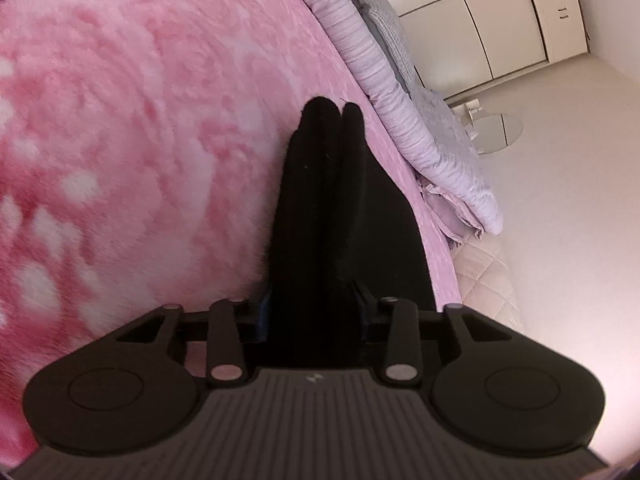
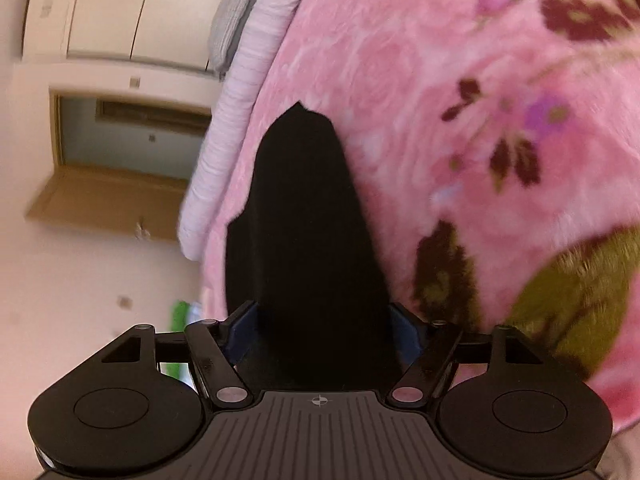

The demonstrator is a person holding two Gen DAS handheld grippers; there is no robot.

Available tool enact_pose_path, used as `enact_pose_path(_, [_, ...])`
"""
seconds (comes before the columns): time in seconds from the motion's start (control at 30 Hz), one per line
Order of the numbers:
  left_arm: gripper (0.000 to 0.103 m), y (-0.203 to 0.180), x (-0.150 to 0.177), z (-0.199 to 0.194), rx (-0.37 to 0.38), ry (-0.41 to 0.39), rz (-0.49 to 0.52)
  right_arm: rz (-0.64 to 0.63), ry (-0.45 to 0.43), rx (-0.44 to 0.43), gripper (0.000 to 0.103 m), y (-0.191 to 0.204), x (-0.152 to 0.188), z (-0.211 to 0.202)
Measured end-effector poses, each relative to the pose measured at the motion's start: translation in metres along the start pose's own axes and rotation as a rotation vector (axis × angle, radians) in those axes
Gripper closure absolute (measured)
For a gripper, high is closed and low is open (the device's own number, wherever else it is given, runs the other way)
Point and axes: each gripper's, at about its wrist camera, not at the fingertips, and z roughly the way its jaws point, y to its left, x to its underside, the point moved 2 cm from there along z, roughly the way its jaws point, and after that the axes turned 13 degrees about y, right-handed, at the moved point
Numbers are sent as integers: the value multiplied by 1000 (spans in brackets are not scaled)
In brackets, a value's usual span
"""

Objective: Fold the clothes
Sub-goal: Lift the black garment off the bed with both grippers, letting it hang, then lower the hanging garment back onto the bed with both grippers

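Note:
A black garment (image 1: 380,220) runs forward from my left gripper (image 1: 336,108) over a pink fluffy blanket (image 1: 140,120). The cloth fills the space between the blue finger bases, and black on black hides whether the pads press on it. In the right wrist view the same black garment (image 2: 304,220) drapes over my right gripper (image 2: 300,120) and covers both fingers up to a pointed tip. It spans the full gap between the blue bases, so the grip is hidden there too. Under it lies the pink flowered blanket (image 2: 440,80).
A lilac striped duvet (image 1: 380,80) (image 2: 248,60) and a grey pillow (image 1: 380,20) lie along the bed's far edge. Beyond them are white wardrobe doors (image 1: 500,20) (image 2: 100,8), pale floor (image 1: 560,200), a round glass disc (image 1: 496,130) and a cardboard box (image 2: 108,196).

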Motion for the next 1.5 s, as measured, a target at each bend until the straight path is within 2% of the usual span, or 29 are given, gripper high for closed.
enact_pose_path(0.1, [76, -10, 3, 0, -17, 7, 30, -1, 59, 1, 60, 2, -6, -6])
enact_pose_path(0.2, [77, -28, 17, 2, -41, 62, 95, -45, 87, 53, 61, 11, -7, -24])
enact_pose_path(0.33, [76, -40, 50, 9, -37, 132, 142, -115, 140, 126, 60, 8, 1, -54])
enact_pose_path(0.43, [75, -36, 52, 7, -24, 128, 114, -142, 165, 184, 50, 1, 6, -60])
enact_pose_path(0.47, [76, -37, 47, 4, -28, 117, 111, -169, 159, 214, 48, 7, 5, -60])
enact_pose_path(0.53, [76, -40, 38, -4, -37, 90, 117, -311, 105, 365, 46, 39, 7, -59])
enact_pose_path(0.6, [76, -43, 24, -17, -51, 40, 136, -541, -14, 538, 45, 79, 16, -52])
enact_pose_path(0.67, [76, -41, 8, -23, -65, -1, 130, -714, -108, 630, 45, 111, 24, -36])
enact_pose_path(0.77, [76, -33, -9, -13, -86, -18, 93, -734, -93, 507, 46, 129, 21, 3])
enact_pose_path(0.83, [77, -27, -15, -4, -81, -14, 56, -689, -69, 436, 60, 135, 15, 34])
enact_pose_path(0.87, [77, -22, -16, 0, -72, -8, 33, -681, -63, 424, 75, 139, 11, 48])
enact_pose_path(0.9, [78, -20, -20, 7, -64, -6, 10, -674, -59, 415, 84, 144, 8, 61])
enact_pose_path(1.1, [78, -4, -40, 26, -19, -36, -99, -626, -11, 395, 84, 155, -7, 105])
enact_pose_path(1.27, [78, 1, -60, 36, 5, -32, -114, -608, -6, 408, 80, 159, -8, 114])
enact_pose_path(1.33, [78, 1, -66, 40, 4, -32, -109, -621, -23, 428, 73, 164, -8, 119])
enact_pose_path(1.4, [78, 2, -68, 41, 8, -28, -105, -640, -33, 456, 59, 169, -6, 125])
enact_pose_path(1.5, [78, 5, -66, 41, 19, -25, -102, -684, -36, 505, 54, 173, -2, 137])
